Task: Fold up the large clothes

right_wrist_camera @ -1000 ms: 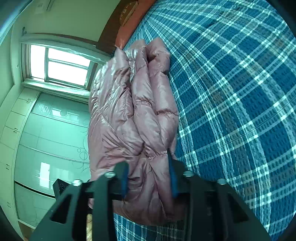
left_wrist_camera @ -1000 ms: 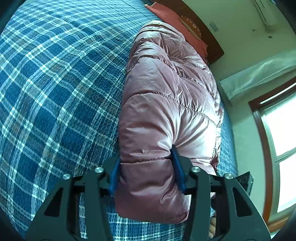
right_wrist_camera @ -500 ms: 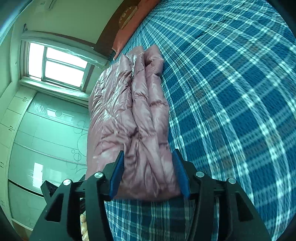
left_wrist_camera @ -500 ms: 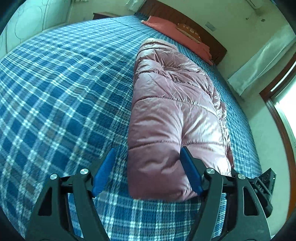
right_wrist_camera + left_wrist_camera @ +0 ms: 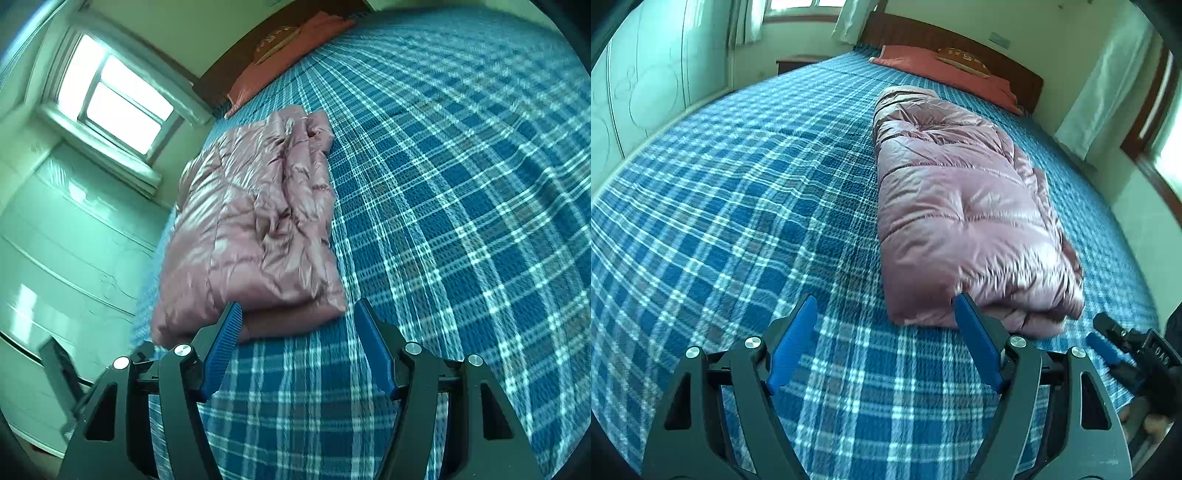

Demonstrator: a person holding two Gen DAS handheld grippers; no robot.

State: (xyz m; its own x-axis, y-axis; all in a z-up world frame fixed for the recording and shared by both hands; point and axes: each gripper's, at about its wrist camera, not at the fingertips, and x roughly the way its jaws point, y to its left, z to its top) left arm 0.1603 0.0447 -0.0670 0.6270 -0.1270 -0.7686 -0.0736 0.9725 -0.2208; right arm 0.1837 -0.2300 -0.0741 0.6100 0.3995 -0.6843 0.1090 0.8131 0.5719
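Left of jacket: I see bare plaid bedspread stretching wide, nothing on it.
Near edge: I have a strip of bedspread between both grippers and the folded pink puffer jacket.
Right of jacket: a narrow band of bed, then the wall and curtain.
Far end: red pillow against the wooden headboard.
Beside me: right gripper crowds my left gripper.

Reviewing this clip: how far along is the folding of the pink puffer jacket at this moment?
Done: the pink puffer jacket lies on the plaid bedspread as a long, narrow bundle, layers stacked at its near end. In hand: nothing; the left gripper and right gripper are both open, fingers just short of the near end, holding no fabric. Left: probably a crosswise fold to shorten the bundle, if a compact shape is wanted.
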